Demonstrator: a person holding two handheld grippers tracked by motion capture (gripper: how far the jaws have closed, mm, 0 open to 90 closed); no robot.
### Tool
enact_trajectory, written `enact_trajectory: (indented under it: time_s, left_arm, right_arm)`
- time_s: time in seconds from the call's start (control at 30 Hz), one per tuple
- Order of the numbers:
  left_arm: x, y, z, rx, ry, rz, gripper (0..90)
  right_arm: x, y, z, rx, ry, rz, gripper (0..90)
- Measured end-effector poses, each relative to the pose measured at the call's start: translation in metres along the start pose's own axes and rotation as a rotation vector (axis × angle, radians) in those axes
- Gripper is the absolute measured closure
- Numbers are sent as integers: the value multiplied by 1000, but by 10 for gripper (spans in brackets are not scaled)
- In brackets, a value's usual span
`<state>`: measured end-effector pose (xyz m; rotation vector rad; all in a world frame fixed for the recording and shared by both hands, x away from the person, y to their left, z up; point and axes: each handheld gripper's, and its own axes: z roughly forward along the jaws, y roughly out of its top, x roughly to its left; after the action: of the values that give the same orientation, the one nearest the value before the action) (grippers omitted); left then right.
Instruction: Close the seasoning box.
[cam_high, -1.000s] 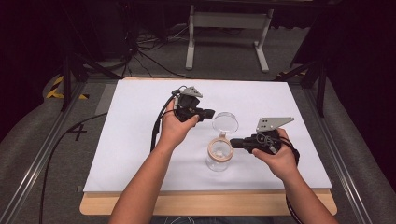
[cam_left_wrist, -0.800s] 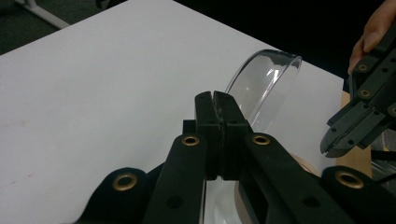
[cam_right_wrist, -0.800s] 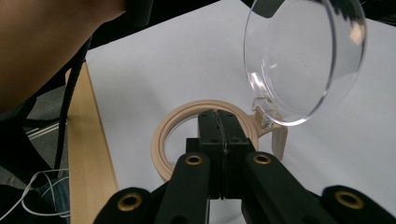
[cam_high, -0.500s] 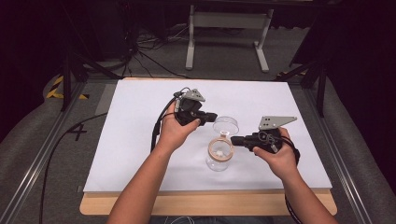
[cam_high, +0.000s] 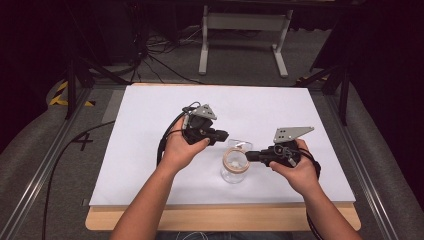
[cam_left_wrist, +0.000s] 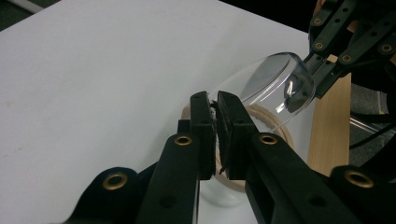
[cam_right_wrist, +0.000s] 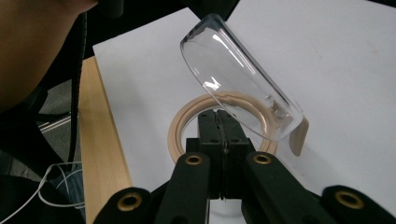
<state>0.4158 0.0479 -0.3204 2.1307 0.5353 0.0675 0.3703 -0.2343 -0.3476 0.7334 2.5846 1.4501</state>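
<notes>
Your left gripper has its jaws clamped on the clear lid's rim — tilted above the jar; your right gripper pinches the jar's tan rim mid-worktop.

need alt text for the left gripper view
Two black tongs, pressed together, pinch the edge of a clear glass lid tilted up off a jar's tan rim. Another gripper reaches in top right, over a white table.

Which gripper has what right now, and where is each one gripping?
The left gripper pinches the clear lid at its edge, tilted above the jar. The right gripper is clamped on the jar's tan rim.
</notes>
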Motion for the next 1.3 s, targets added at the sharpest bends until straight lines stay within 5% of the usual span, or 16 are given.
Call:
enact_trajectory:
  time_s: [0.37, 0.5, 0.93, 1.3]
  left_arm:
    - [4, -21, -17, 49, 30, -66, 821]
    - [7, -27, -21, 69, -16, -64, 790]
    - [15, -39, -26, 92, 3, -102, 784]
    - [16, -45, -40, 60, 66, -124, 724]
  right_arm:
    - [6, -3, 8, 120, 31, -16, 900]
    - [8, -4, 10, 160, 43, -17, 900]
    - [10, -7, 13, 271, 88, 1, 900]
    - [3, 2, -8, 167, 44, -8, 900]
